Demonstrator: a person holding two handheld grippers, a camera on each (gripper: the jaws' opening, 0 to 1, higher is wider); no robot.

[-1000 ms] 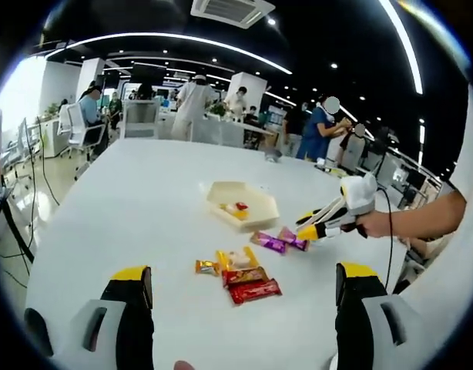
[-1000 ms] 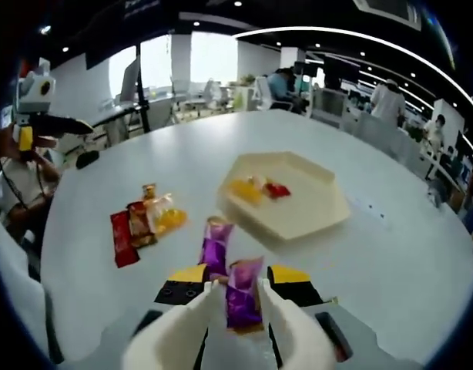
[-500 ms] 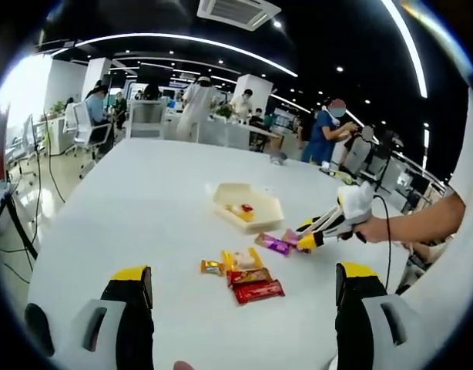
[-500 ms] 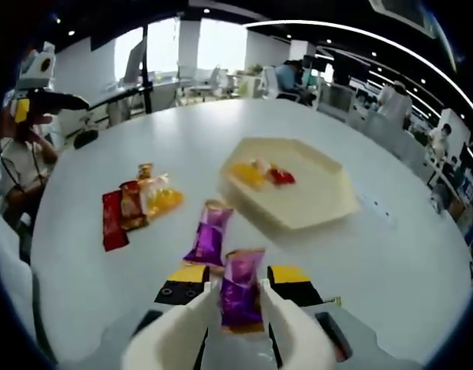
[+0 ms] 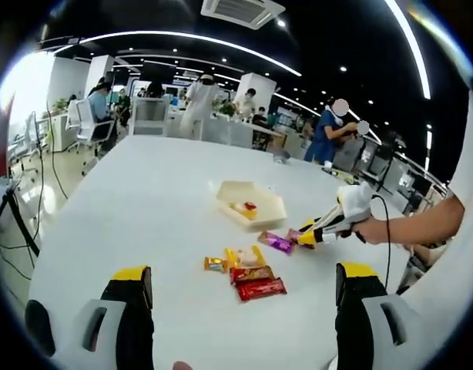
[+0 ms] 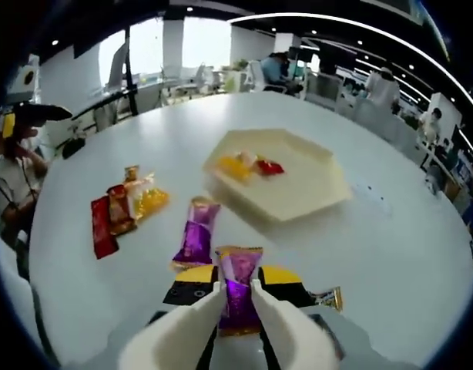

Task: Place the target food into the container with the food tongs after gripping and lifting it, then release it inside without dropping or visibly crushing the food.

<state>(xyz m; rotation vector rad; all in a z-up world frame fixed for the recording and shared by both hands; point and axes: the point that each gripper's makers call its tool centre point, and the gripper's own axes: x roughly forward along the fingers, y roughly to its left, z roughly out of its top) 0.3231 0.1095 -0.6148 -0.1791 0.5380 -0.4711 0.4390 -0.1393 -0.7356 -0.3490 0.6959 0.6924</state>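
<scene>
Jaws: right gripper clamps one purple packet | left gripper apart | tray: two foods

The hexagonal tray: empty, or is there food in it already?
Not empty. The hexagonal tray already holds a yellow-wrapped piece and a red-wrapped piece near its far side; the rest of its floor is bare.

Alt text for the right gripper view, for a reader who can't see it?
The right gripper pinches a purple candy wrapper between white tong tips above a white table. Ahead lie a second purple wrapper, a hexagonal tray holding sweets, and more snacks.
</scene>
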